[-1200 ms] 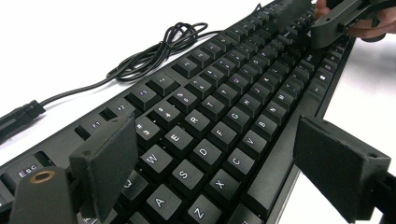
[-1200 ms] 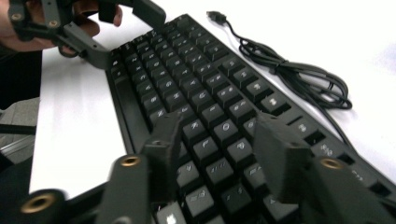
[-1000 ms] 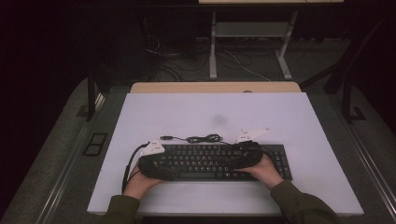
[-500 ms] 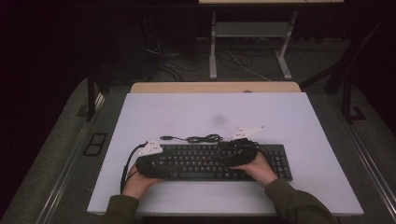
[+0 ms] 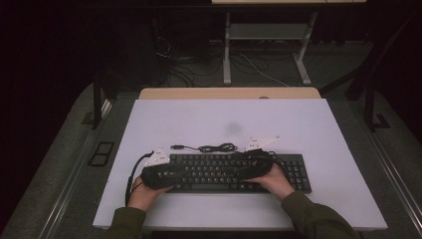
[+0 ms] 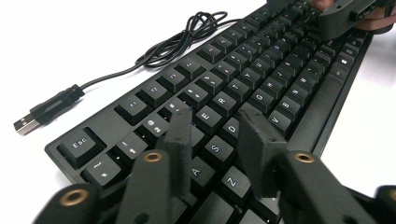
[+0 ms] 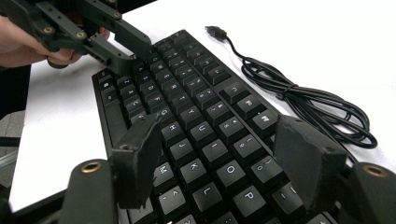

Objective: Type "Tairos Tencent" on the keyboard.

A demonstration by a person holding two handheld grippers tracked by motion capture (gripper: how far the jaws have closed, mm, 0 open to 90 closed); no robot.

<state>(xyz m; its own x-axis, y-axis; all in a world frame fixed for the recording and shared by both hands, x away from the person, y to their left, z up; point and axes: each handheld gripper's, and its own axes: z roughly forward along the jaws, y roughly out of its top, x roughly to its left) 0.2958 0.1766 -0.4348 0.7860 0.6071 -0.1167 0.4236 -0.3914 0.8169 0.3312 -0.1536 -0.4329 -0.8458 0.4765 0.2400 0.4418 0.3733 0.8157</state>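
Since the earlier frame, the right gripper has shifted from the keyboard's right part toward its middle; the left gripper remains over the left end.

High view: the black keyboard lies flat on the white counter, near the counter's front edge and parallel to it. Its coiled cable with USB plug lies just behind it.

Left gripper view: the left gripper hovers over the A, S, Z keys, jaws moderately apart, holding nothing. Legible keycaps: Esc, E, R, T, D, A, S, Z. The USB plug lies off the keyboard's Esc corner.

Right gripper view: the right gripper stands wide open above the K, L, O, P keys, empty. Legible keycaps: Y, U, H, I, K, M. The left gripper touches the far key rows.
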